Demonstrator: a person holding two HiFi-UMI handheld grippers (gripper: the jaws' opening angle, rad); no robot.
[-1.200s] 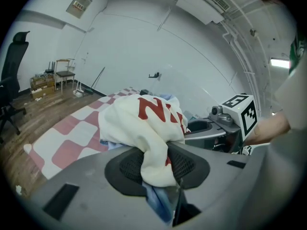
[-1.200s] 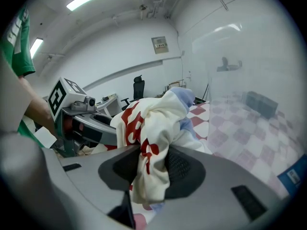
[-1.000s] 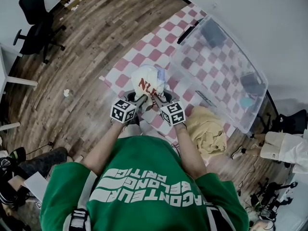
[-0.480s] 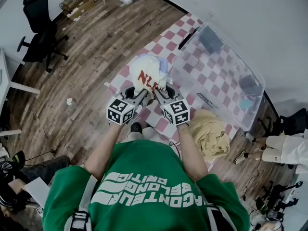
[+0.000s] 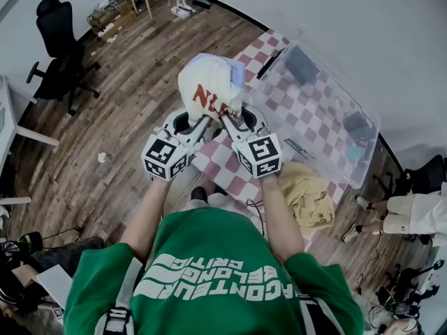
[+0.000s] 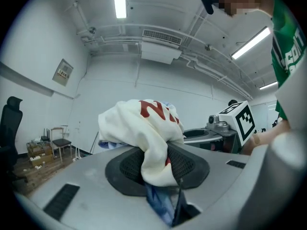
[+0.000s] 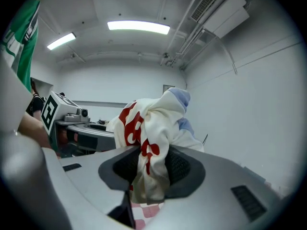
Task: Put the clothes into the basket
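A cream garment with red lettering (image 5: 208, 89) is bunched into a ball and held up in the air over the checkered mat, just left of the clear plastic basket (image 5: 318, 114). My left gripper (image 5: 201, 125) is shut on its left side, and my right gripper (image 5: 228, 123) is shut on its right side. In the left gripper view the cream garment (image 6: 144, 133) is pinched between the black pads, with a blue layer hanging below. The right gripper view shows the same garment (image 7: 151, 143) clamped between its pads. A yellow garment (image 5: 304, 190) lies on the floor to the right.
The red-and-white checkered mat (image 5: 230, 169) lies under the basket on a wooden floor. A black office chair (image 5: 59, 44) stands at the far left. A seated person's legs (image 5: 412, 215) show at the right edge. Cables and small items litter the bottom corners.
Both grippers have risen together with the cream garment, lifting it off the mat and carrying it up and slightly toward the basket. The jaws have kept their hold.
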